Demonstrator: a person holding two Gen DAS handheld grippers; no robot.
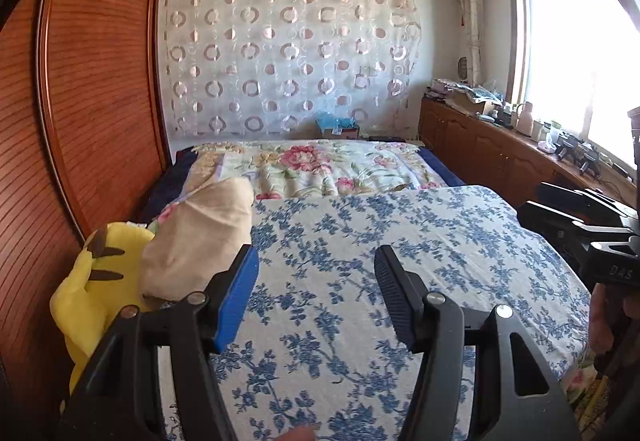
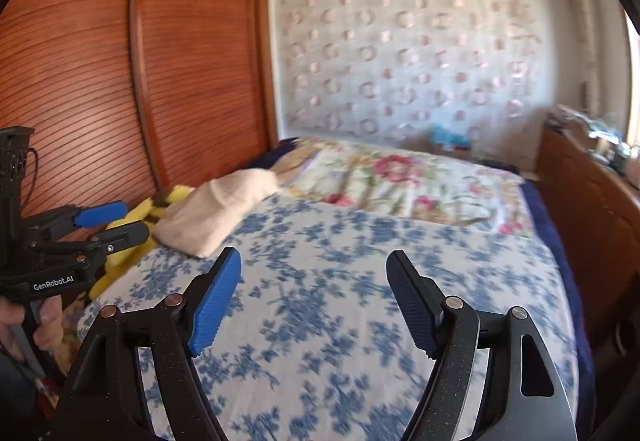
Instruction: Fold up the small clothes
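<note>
A cream-coloured small garment (image 1: 200,237) lies crumpled at the left edge of the blue-flowered bed cover (image 1: 380,241); it also shows in the right wrist view (image 2: 218,211). My left gripper (image 1: 316,261) is open and empty, held above the cover, to the right of the garment. My right gripper (image 2: 314,265) is open and empty, above the cover, with the garment ahead and to its left. Each gripper shows at the edge of the other's view: the right one (image 1: 560,209) and the left one (image 2: 108,225).
A yellow plush toy (image 1: 96,281) sits between the garment and the wooden wardrobe (image 1: 80,101) on the left. A pink-flowered quilt (image 1: 320,165) covers the far half of the bed. A low wooden cabinet (image 1: 500,149) with clutter runs along the window on the right.
</note>
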